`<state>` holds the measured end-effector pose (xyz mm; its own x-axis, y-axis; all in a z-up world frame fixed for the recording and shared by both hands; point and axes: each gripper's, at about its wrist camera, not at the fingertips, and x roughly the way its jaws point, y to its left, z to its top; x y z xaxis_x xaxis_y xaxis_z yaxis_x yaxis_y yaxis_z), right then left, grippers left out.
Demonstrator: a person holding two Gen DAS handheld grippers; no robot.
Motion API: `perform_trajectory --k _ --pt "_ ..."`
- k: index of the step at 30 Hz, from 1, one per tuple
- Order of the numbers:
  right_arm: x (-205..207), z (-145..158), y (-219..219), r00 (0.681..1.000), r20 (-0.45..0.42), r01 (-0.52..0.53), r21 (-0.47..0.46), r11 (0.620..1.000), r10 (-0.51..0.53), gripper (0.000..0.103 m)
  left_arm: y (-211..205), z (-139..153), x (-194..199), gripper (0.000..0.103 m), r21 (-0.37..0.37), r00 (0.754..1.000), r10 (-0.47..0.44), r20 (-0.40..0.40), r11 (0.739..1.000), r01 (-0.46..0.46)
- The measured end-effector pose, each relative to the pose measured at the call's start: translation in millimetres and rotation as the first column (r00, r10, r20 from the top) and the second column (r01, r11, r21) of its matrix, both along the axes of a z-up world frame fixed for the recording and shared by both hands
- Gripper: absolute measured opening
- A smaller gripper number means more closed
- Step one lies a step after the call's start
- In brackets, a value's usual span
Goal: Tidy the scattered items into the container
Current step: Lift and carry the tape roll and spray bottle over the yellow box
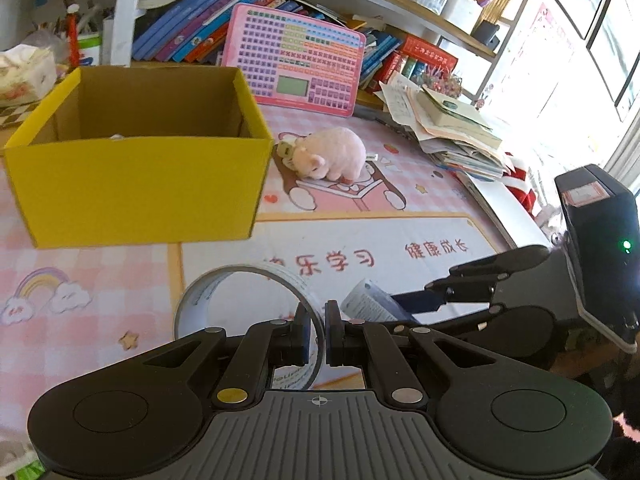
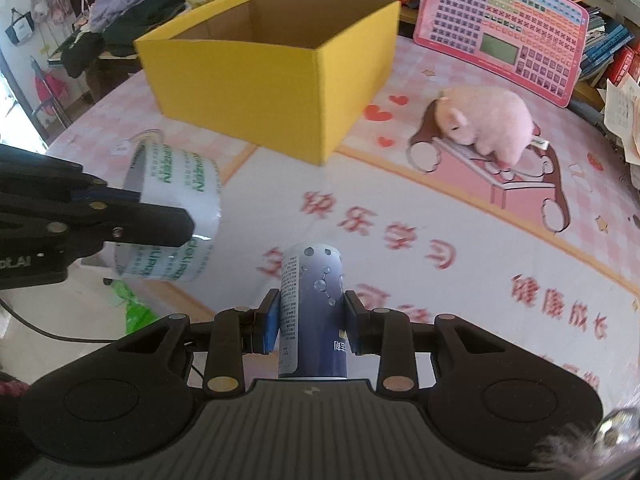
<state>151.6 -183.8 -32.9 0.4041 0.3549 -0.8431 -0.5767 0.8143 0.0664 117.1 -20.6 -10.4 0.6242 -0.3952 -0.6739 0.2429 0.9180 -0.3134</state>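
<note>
1. Basically, both tongs loaded. Left tongs (image 1: 318,338) clamped on the wall of a tape roll (image 1: 248,312), one pad inside the ring and one outside, nearly fully closed since the wall is thin. Same roll visible in the right wrist view at middle left, hanging off the surface.
2. Right tongs (image 2: 310,326) closed snugly around a small blue can (image 2: 310,312). Long axis of the can pointing straight out along the fingers, toward the top of the frame, printed label facing left.
3. Yellow box (image 1: 136,188), the container, sitting open-topped on the surface. Upper left of the left wrist view, upper middle of the right wrist view. Something small and pale peeking over the near rim inside, too hidden to identify.
4. Key relation: box lying ahead of both tongs and a bit to the left in each view. Roll looking like the closer of the two to the box's near wall, so probably first in. Can needing to go up and forward over the near corner.
5. Pink plush pig (image 2: 486,128) not yet picked up, lying on the pink mat (image 2: 460,240) just right of the box, apart from it. Likely next after these two drops.
</note>
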Motion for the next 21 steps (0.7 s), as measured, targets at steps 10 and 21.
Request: perform_trajectory --k 10,21 --pt "-42 8 50 0.999 0.015 -0.032 0.008 0.999 0.032 0.031 48 5 -40 0.006 -0.032 0.997 0.073 0.025 0.997 -0.073" --pt "-61 17 93 0.997 0.051 -0.059 0.016 0.998 0.059 0.031 101 13 -66 0.006 -0.059 0.984 0.165 0.059 0.985 -0.162"
